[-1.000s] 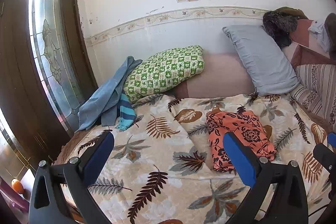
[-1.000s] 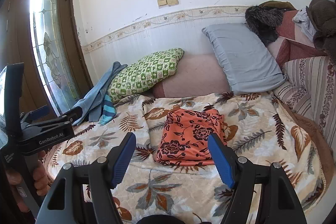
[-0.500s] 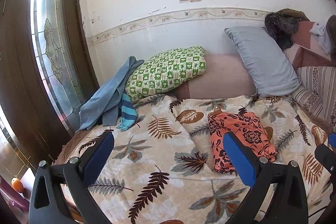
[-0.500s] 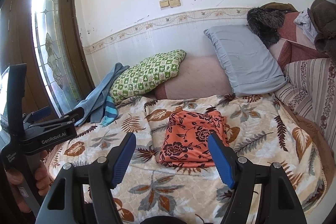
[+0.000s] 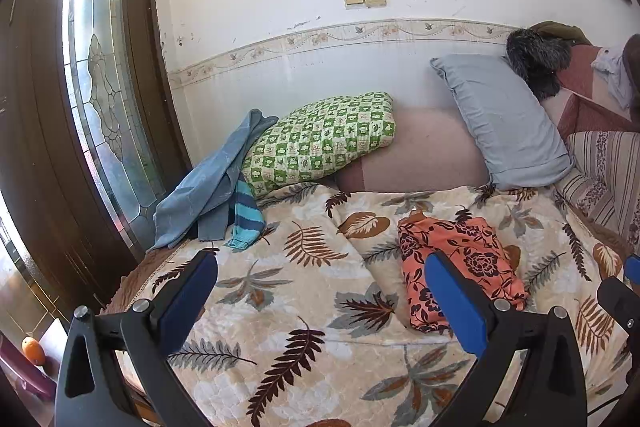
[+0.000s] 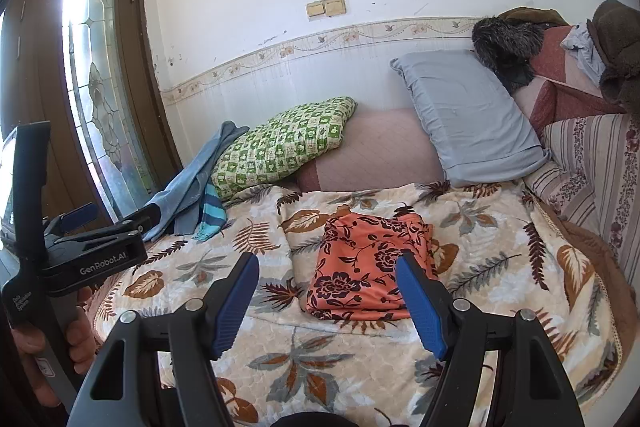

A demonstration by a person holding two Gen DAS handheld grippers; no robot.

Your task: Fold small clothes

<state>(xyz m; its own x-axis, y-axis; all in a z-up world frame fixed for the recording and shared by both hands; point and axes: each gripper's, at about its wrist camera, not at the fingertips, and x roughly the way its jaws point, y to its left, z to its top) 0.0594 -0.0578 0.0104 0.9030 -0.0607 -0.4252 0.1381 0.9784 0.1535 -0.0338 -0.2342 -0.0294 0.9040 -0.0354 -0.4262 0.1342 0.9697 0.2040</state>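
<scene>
A folded orange floral cloth [image 6: 370, 265] lies on the leaf-patterned quilted bed [image 6: 500, 263] beneath a white wall, both grippers' blue-padded fingers [image 5: 454, 297] spread, holding nothing.

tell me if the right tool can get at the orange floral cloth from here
Probably yes. The right tool is open and empty, and the folded orange floral cloth lies straight ahead on the leaf-print bedspread with nothing between them.

An orange garment [image 6: 370, 267] showing dark floral print, a cream bedspread [image 6: 500, 267] bearing brown and grey leaves, a green-checked pillow [image 5: 320, 139], a grey-blue pillow [image 5: 504, 131], and what is possibly appearing as blue-striped cloth [image 5: 246, 223].
</scene>
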